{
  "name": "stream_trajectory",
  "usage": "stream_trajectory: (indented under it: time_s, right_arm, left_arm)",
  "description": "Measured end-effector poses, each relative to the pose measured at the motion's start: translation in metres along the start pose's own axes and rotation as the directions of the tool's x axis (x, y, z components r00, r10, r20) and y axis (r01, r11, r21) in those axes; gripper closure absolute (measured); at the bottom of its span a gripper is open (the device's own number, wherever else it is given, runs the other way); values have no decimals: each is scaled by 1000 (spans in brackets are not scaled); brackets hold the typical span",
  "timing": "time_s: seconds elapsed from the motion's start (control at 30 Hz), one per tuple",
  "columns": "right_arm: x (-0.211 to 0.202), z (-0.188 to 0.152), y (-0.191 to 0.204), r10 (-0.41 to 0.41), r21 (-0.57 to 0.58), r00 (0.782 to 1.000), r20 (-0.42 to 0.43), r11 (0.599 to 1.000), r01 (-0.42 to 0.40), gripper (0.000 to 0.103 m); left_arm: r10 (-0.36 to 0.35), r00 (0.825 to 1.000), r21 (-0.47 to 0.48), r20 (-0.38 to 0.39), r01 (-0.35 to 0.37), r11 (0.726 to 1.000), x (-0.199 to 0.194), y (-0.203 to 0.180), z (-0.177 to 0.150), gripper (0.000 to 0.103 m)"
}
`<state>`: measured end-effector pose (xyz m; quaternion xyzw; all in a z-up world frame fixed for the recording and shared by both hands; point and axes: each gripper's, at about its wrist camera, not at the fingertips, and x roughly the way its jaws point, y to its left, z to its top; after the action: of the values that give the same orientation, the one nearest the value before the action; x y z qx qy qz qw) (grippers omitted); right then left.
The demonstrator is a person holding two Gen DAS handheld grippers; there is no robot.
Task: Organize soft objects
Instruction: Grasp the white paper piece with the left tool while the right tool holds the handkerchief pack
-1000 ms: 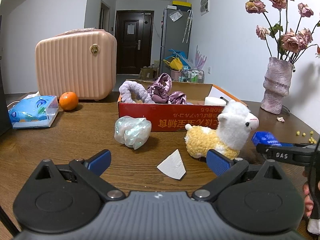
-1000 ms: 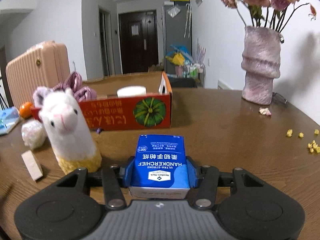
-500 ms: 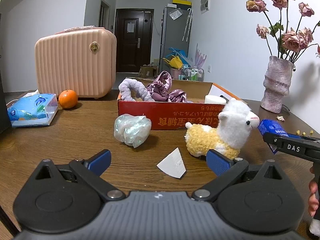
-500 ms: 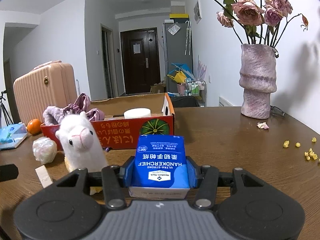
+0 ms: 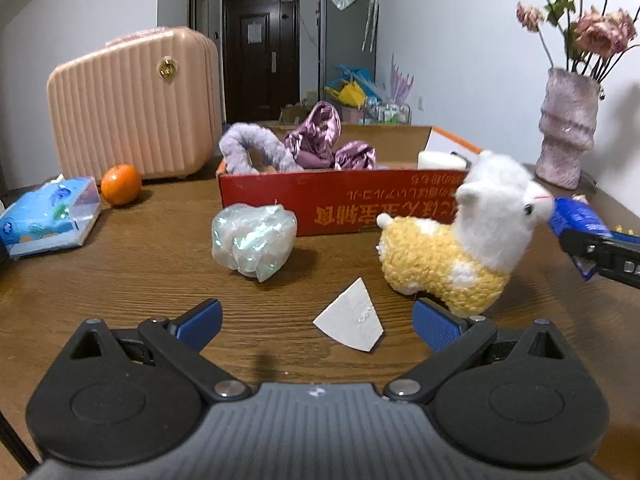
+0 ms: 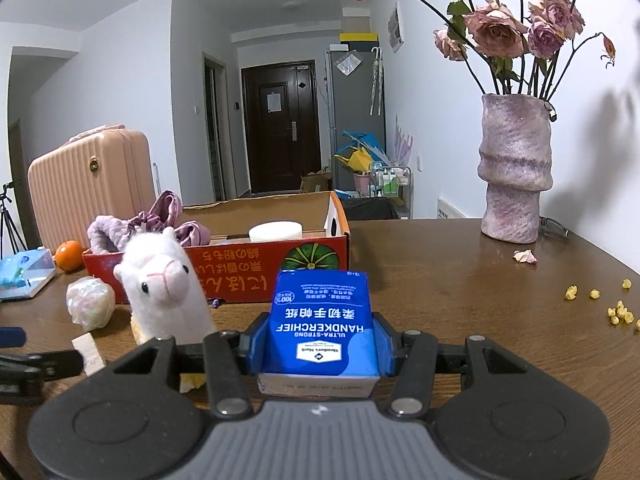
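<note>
Left gripper [image 5: 316, 320] jaws wide apart over white wedge [image 5: 349, 324]; alpaca plush [image 5: 460, 236] beside right pad.

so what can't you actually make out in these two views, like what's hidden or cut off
- Cardboard box floor: both views, hidden by its red front wall and the purple fabric.
- Handkerchief pack: rear end hidden by the right gripper; in the left wrist view cut off by the frame edge.
- Flowers: tops cut off in the left wrist view.
- Alpaca plush: body hidden in the right wrist view by the gripper.
</note>
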<state>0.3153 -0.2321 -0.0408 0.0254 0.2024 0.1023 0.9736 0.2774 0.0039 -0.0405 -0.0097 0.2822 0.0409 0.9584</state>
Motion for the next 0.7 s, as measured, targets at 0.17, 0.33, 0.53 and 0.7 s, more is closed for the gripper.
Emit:
stream_trajectory:
  time_s: [0.17, 0.33, 0.53, 0.7]
  right_arm:
    - [0, 0, 1, 3, -6, 1000, 2, 1000, -3, 52]
    - [0, -1, 2, 5, -12, 1000, 0, 1000, -5, 52]
    - [1, -1, 2, 8, -16, 1000, -2, 1000, -8, 52]
    - [1, -1, 3, 10, -18, 1000, -3, 1000, -10, 52]
  left_arm:
    - [1, 1000, 2, -30, -1, 1000, 18, -2, 4, 0]
    - [-23, 999, 18, -47, 24, 1000, 27, -7, 6, 6]
    - [-52, 996, 30, -70, 54, 998, 33, -9, 6, 34]
    - [-76, 992, 15, -102, 78, 997, 39, -6, 7, 68]
